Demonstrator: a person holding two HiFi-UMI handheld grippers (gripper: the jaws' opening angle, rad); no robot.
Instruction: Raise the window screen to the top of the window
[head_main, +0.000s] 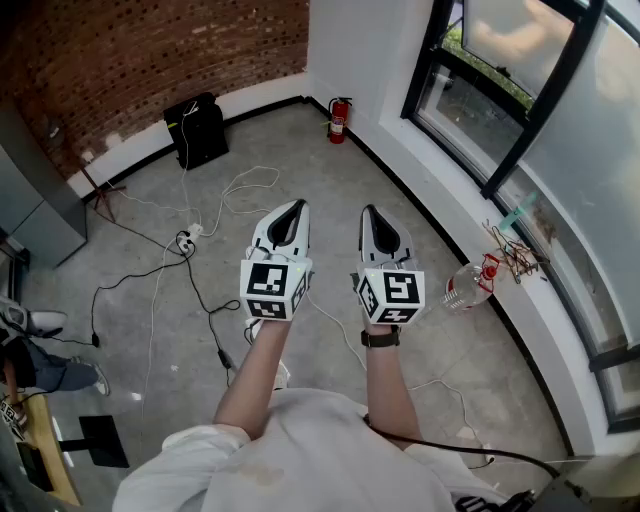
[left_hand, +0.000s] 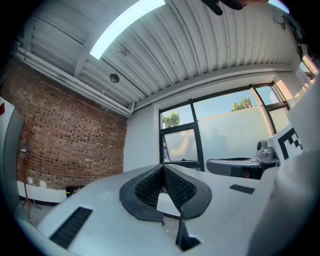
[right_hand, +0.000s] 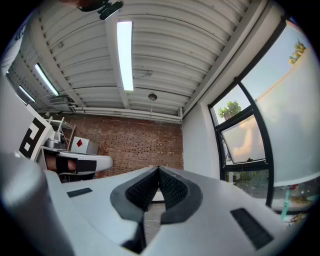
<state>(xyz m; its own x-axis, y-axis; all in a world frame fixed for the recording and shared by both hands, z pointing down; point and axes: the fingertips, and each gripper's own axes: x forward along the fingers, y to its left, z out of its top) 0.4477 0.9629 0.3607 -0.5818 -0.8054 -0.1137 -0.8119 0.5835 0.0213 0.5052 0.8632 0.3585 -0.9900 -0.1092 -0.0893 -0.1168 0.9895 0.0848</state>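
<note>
Holding both grippers out side by side over the concrete floor (head_main: 420, 200), the person has nothing in either. The left gripper (head_main: 297, 208) has its jaws pressed together on empty air, and so does the right gripper (head_main: 368, 211). Each cube carries black-and-white square markers and no readable words. Further on, a plastic bottle (head_main: 468, 287) with a red cap lies by the ledge. Beyond it, the window screen (head_main: 600, 140), seemingly that hazy grey sheet over the black-framed window (head_main: 545, 95), sits up right, well apart from both grippers. Far back stands a fire extinguisher (head_main: 340, 119), its label too small to read.
</note>
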